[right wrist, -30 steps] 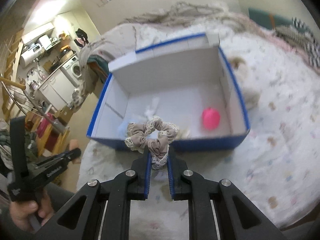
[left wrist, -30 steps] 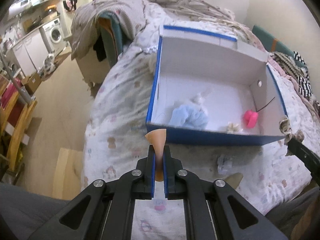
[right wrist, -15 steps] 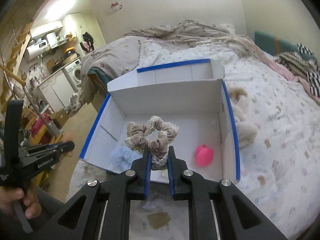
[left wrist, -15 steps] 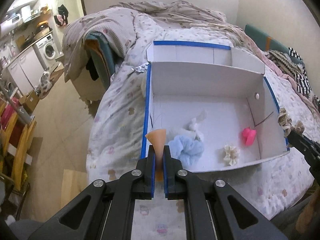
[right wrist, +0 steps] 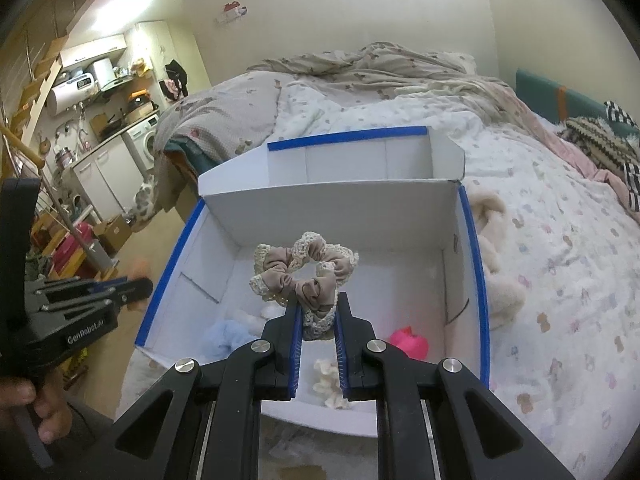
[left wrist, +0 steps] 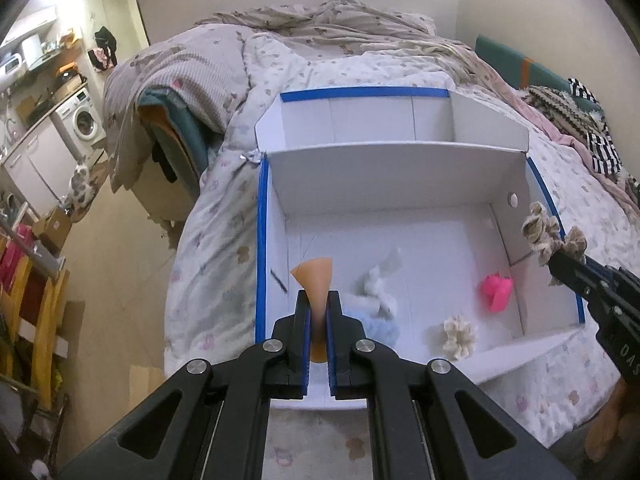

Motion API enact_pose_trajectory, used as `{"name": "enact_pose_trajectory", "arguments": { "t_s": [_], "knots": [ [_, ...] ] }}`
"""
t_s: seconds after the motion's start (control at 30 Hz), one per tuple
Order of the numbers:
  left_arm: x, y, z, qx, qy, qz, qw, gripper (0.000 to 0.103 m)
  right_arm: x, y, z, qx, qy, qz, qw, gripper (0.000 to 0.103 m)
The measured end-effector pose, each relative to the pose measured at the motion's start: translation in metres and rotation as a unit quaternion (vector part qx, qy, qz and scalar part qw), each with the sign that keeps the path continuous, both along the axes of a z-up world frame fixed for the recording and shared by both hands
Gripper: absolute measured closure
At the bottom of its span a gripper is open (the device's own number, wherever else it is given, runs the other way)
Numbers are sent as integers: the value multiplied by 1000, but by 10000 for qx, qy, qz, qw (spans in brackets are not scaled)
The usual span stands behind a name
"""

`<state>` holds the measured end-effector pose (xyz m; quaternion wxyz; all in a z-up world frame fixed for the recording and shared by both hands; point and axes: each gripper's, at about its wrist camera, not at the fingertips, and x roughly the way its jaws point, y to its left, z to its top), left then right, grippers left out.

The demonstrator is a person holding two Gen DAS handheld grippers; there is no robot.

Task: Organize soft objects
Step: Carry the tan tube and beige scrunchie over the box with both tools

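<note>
I hold an orange sponge (left wrist: 314,280) in my left gripper (left wrist: 318,312) and a scrunchie (right wrist: 304,276) in my right gripper (right wrist: 318,320), centre frame above the box (left wrist: 262,240); next, release both.

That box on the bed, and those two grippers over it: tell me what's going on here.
A person is sorting soft items into the white, blue-edged box on the bed. The left gripper is shut on a peach-coloured puff, and the right gripper is shut on a beige lace-trimmed scrunchie; both hang over the open box. Already lying inside are a pink item, a cream scrunchie, a light blue one and a white one.
</note>
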<state>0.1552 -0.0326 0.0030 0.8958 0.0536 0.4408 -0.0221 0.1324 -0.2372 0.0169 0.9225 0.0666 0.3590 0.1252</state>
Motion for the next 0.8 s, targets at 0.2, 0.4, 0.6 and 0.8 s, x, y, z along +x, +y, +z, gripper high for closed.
{"name": "enact_pose_trajectory", "arguments": {
  "t_s": [0.2, 0.4, 0.6, 0.8],
  "knots": [
    [22, -7, -9, 68, 28, -65, 10000, 97, 23, -1, -9, -126, 84, -39, 9999, 86],
    [33, -9, -38, 63, 135, -37, 9999, 97, 42, 1, -27, -137, 460, -49, 9988, 86],
    [37, -15, -52, 55, 285, -109, 9995, 96, 47, 8, -45, -132, 841, 24, 9964, 86],
    [39, -18, -59, -35, 498, -127, 9987, 96, 47, 7, -59, -126, 1135, 28, 9935, 86]
  ]
}}
